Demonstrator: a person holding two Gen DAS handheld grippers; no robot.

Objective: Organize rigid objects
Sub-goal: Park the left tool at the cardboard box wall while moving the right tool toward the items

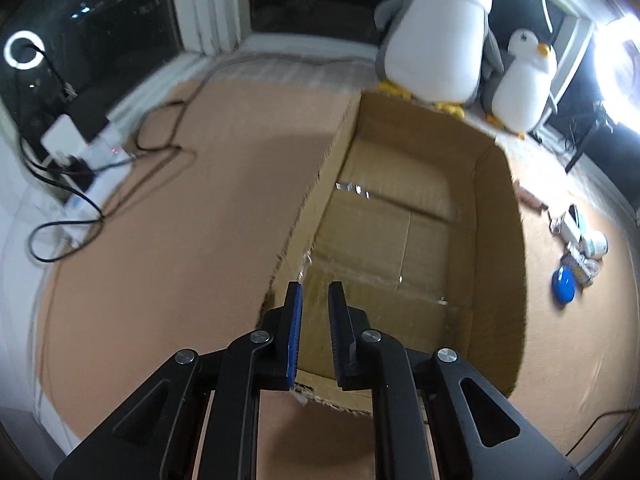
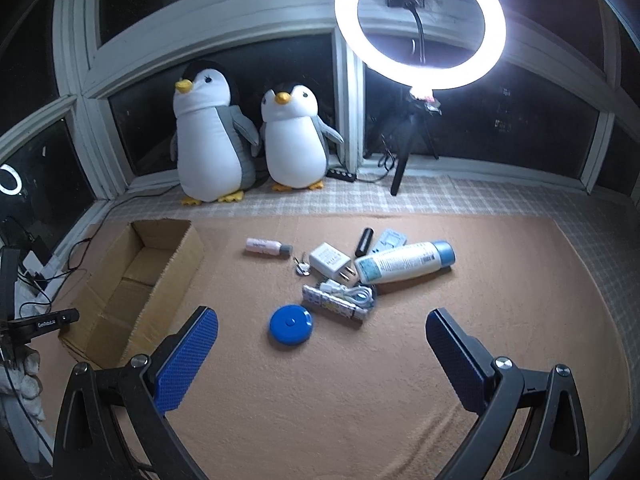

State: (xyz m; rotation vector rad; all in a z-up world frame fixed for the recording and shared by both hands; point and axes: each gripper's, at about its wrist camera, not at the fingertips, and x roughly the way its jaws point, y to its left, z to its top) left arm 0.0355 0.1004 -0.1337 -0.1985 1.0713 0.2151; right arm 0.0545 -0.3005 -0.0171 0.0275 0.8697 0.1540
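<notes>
An open cardboard box (image 1: 496, 240) stands on the tan mat, with nothing inside; it also shows in the right wrist view (image 2: 160, 276). My left gripper (image 1: 316, 292) hovers over the box's near edge, jaws narrowly apart and empty. My right gripper (image 2: 320, 320) is wide open and empty above the mat. Ahead of it lie a blue round disc (image 2: 291, 325), a patterned tube (image 2: 334, 306), a white cable (image 2: 352, 292), a white charger (image 2: 331, 261), a large white bottle (image 2: 404, 261), a pink tube (image 2: 267, 247), keys (image 2: 301, 267) and a black cylinder (image 2: 365, 241).
Two plush penguins (image 2: 212, 136) sit on the window ledge behind the box. A ring light on a tripod (image 2: 420, 24) stands at the back right. A power strip with cables (image 1: 84, 172) lies left of the mat.
</notes>
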